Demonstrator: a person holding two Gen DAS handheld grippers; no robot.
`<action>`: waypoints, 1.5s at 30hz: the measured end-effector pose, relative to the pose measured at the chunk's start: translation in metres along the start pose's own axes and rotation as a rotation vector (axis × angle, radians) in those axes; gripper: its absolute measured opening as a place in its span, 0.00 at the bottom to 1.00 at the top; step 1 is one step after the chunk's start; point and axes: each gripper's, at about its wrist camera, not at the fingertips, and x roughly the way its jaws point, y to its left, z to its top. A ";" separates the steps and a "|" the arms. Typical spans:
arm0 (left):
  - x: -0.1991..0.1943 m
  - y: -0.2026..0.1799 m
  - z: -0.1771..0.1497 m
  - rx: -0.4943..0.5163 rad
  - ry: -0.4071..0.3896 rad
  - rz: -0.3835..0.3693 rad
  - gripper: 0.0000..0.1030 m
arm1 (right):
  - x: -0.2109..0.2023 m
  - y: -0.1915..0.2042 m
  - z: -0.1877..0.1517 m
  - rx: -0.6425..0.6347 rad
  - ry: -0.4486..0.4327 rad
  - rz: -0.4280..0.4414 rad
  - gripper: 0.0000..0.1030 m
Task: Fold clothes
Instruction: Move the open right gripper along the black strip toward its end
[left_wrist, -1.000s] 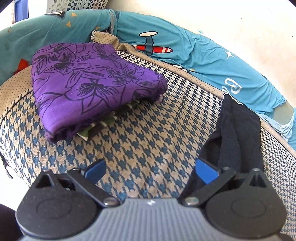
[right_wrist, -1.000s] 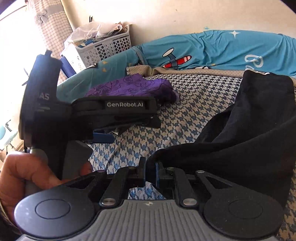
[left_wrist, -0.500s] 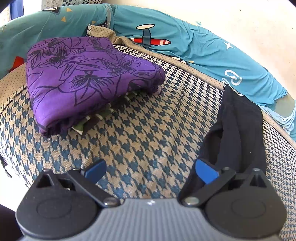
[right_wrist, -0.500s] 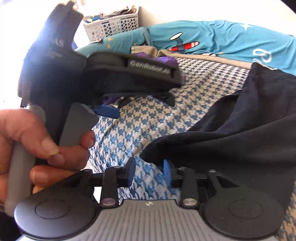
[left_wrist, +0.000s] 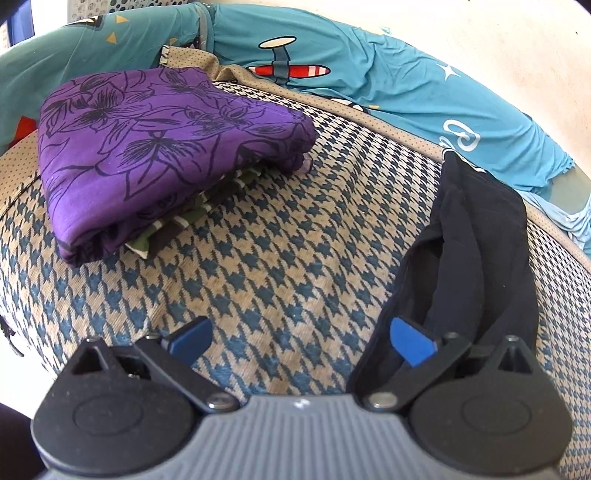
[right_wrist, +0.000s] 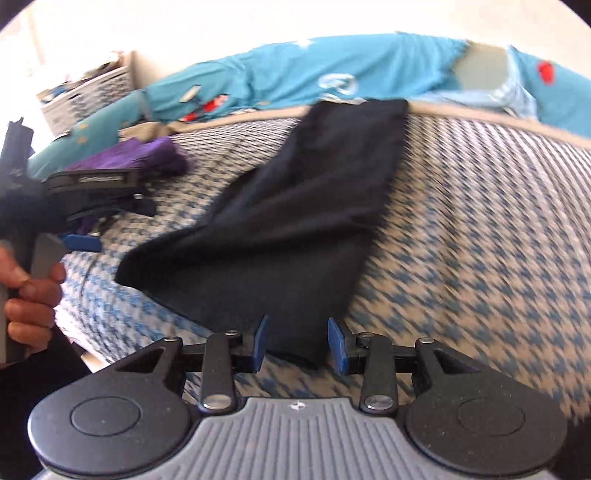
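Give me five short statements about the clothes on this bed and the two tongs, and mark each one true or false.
1. The purple floral garment lies folded on the houndstooth bed cover. True.
2. The right tongs are clamped on the black garment. False: their jaws have just been opening, and the cloth's corner lies loose between them.
3. The left tongs stand open. True.
4. The black garment lies on top of the purple one. False: they lie apart.
5. A striped cloth shows under the purple garment. True.
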 end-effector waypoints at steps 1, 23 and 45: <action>0.000 -0.001 -0.001 0.007 0.000 0.001 1.00 | 0.001 -0.004 -0.001 0.016 0.008 -0.002 0.34; 0.012 -0.011 -0.009 0.053 0.039 0.014 1.00 | 0.009 -0.019 -0.008 0.204 -0.014 0.042 0.08; 0.016 -0.031 0.000 0.105 0.044 0.015 1.00 | -0.028 -0.020 -0.009 0.120 -0.090 -0.066 0.09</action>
